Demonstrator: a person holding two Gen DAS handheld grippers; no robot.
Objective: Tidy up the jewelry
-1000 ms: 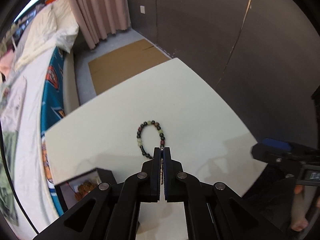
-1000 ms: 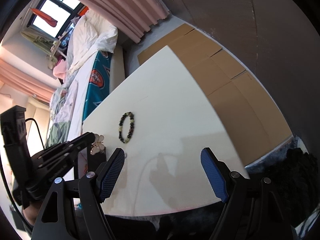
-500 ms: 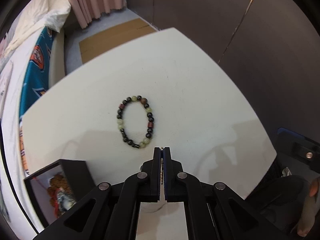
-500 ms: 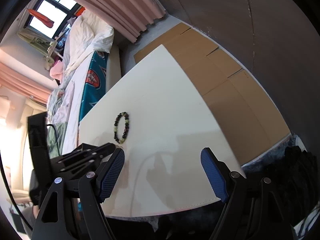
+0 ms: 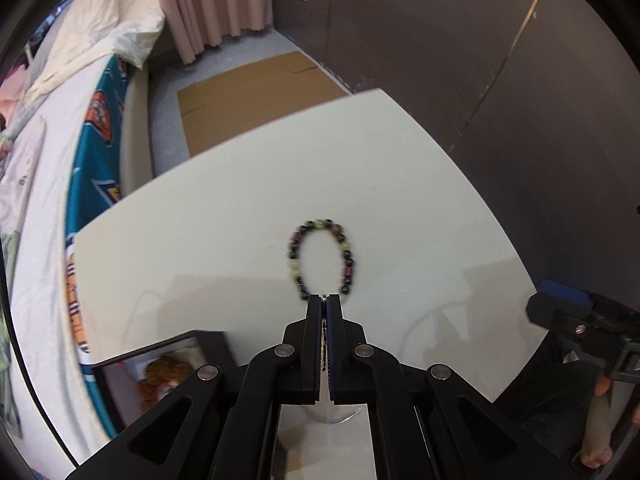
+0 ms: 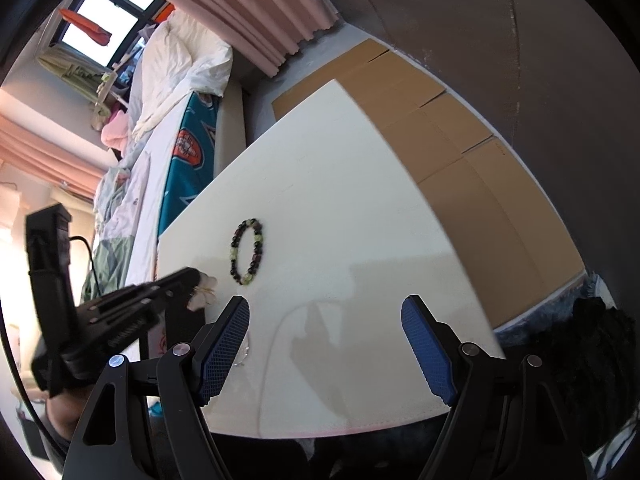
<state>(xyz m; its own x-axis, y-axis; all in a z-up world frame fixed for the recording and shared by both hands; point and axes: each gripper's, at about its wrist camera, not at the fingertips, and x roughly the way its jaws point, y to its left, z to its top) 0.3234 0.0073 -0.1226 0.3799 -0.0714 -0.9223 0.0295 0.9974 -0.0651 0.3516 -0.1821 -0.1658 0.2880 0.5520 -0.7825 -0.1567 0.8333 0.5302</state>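
Note:
A beaded bracelet (image 5: 322, 258) of black, pale green and dark red beads lies flat on the white table (image 5: 224, 216). It also shows in the right wrist view (image 6: 247, 250). My left gripper (image 5: 324, 298) is shut, with a thin chain-like thing pinched between its fingers, hard to make out. Its tips hover at the bracelet's near end. In the right wrist view the left gripper (image 6: 192, 280) sits left of the bracelet. My right gripper (image 6: 326, 332) is open and empty, above the table's near edge.
An open black jewelry box (image 5: 168, 368) with ornaments inside stands at the table's near left corner. A bed (image 5: 48, 168) runs along the table's left side. Flat cardboard (image 6: 448, 148) lies on the floor beyond and right of the table. A dark wall (image 5: 480, 60) is behind.
My left gripper has swung about over the bracelet: it pulled back and higher, then came forward and lower, so its tips are again at the bracelet's near end. The right gripper has stayed nearly still.

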